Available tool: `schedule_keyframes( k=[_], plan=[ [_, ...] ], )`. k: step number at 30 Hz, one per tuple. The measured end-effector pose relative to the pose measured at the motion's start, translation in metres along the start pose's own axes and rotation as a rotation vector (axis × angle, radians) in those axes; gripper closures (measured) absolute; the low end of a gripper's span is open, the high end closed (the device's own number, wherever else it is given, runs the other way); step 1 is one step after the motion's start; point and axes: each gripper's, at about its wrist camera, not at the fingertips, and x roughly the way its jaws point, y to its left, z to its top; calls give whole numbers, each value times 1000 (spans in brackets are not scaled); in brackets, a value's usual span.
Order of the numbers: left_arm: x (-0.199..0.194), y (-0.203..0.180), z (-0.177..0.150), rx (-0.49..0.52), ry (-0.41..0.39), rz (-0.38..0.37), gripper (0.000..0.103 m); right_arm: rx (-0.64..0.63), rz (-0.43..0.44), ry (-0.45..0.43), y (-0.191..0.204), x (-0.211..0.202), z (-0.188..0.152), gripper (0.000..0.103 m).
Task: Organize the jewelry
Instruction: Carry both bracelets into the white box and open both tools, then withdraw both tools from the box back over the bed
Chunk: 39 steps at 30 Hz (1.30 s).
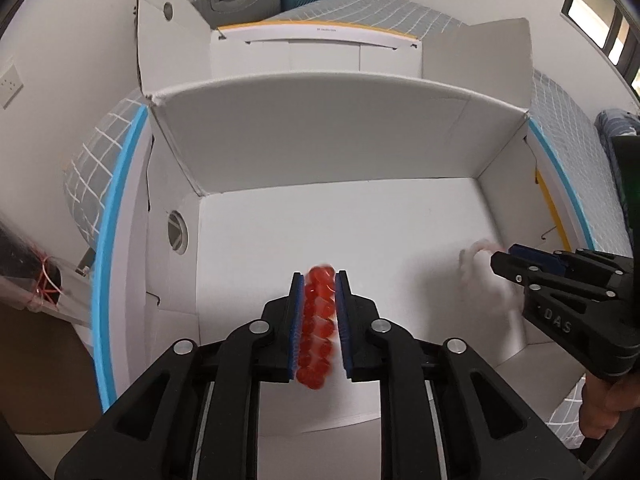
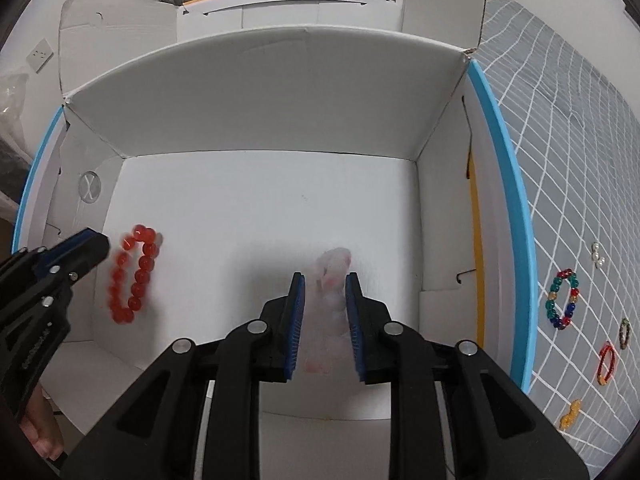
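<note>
Red bead bracelet [image 2: 134, 276]: hangs blurred over the white box's [image 1: 320, 128] floor at its left side, between the left gripper's [image 1: 319, 280] pads.
Pale pink bracelet [image 2: 334, 268]: heavily blurred, between the right gripper's [image 2: 325, 278] pads, mid-box.
Risk: judging by the blur, both pieces look loose and could bounce or roll into one another; the red loop may snag on a pad.
Left jaws: narrowly parted, beads between them; true grip cannot be told.
Right jaws: narrowly parted around the pink blur (contact unclear).
Outside: multicoloured bead bracelet [image 2: 562, 298] and smaller pieces wait on the checked cloth [image 2: 560, 160].
</note>
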Motion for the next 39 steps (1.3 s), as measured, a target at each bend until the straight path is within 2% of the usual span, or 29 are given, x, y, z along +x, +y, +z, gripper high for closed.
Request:
schedule_keyframes(
  k=[1, 2, 3, 5, 7, 9, 10, 12, 17, 28, 34, 39],
  plan=[
    [-2, -1, 0, 4, -7, -3, 65, 2, -7, -4, 0, -2, 0, 82],
    [-5, -2, 1, 7, -17, 4, 60, 1, -8, -8, 0, -3, 0, 80],
    [-9, -3, 1, 15, -34, 18, 56, 0, -3, -14, 0, -6, 0, 72],
    [-14, -5, 2, 20, -45, 32, 48, 4, 5, -34, 1, -13, 0, 63],
    [-20, -4, 3, 9, -61, 42, 25, 8, 13, -49, 1, -19, 1, 48],
    [-25, -4, 3, 4, -76, 67, 15, 14, 18, -68, 0, -25, 2, 34],
    [-27, -4, 4, 4, -83, 80, 12, 17, 20, -76, 1, -27, 3, 32],
    [-30, -3, 5, -5, -95, 90, 10, 28, 3, -91, -1, -32, 2, 22],
    [-36, 4, 4, -48, -112, 128, 6, 40, -26, -137, -3, -45, 3, 7],
    [-46, 0, -5, -18, -131, 114, 6, 58, -37, -185, -10, -60, -5, 7],
    [-49, -16, -7, -8, -138, 98, 6, 87, -43, -218, -24, -71, -15, 7],
    [-58, -37, -10, 41, -153, 82, 6, 115, -62, -253, -42, -86, -25, 8]
  ],
)
